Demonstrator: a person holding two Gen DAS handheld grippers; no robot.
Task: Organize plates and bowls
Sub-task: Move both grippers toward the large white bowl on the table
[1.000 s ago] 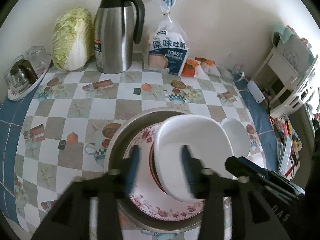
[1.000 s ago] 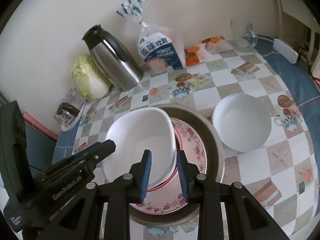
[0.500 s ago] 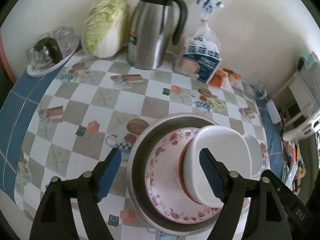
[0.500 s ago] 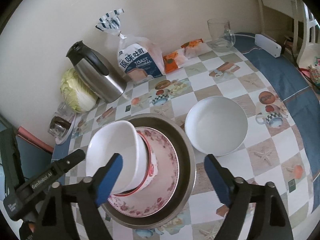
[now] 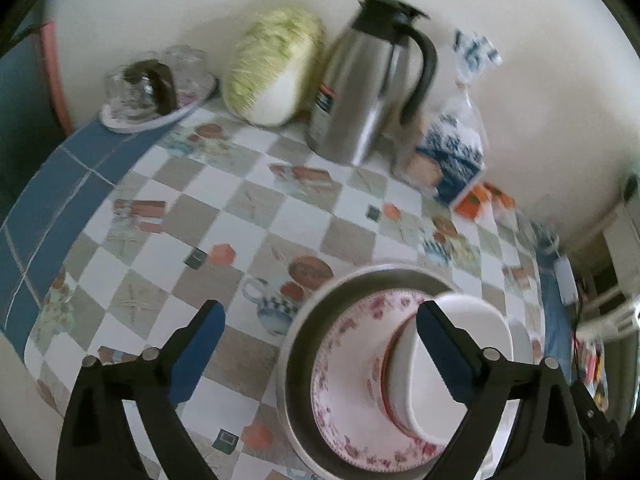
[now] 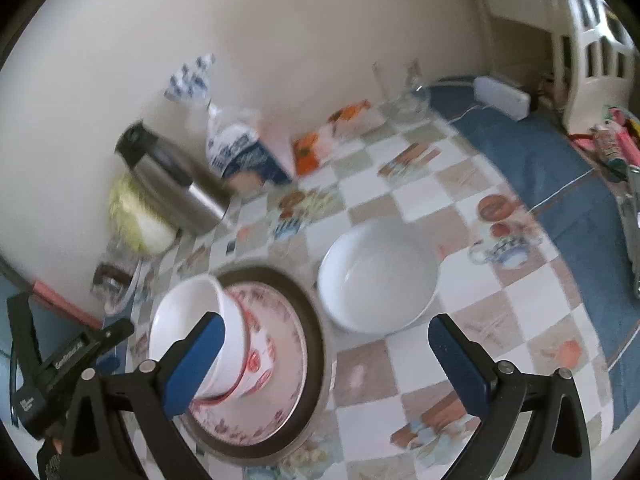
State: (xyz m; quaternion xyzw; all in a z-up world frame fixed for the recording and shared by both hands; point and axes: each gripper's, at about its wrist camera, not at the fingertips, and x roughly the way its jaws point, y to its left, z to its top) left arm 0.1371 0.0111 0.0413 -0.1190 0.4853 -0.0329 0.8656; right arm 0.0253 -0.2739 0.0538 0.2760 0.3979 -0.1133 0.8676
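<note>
Both claws hang released above the worktop [image 5: 280, 216], gripping nothing: the left claw [image 5: 320, 350] has its jaws spread wide, one over the checked cloth and one over the stacked dishes, and the right claw [image 6: 326, 360] is just as wide, one jaw in front of the stack and the other over bare cloth. Taking the metal pan [image 6: 316, 344] as the landmark, a flowered plate [image 6: 288, 348] lies inside it, a red-rimmed bowl [image 6: 256, 368] sits on that plate, and a white bowl [image 6: 188, 320] rests tilted in the red-rimmed one. A second, larger white bowl [image 6: 378, 276] stands on the cloth just beside the pan. Well beyond the pan, by the wall, stand a steel jug [image 5: 368, 92], a cabbage [image 5: 272, 68] and a bag of bread [image 5: 452, 148].
</note>
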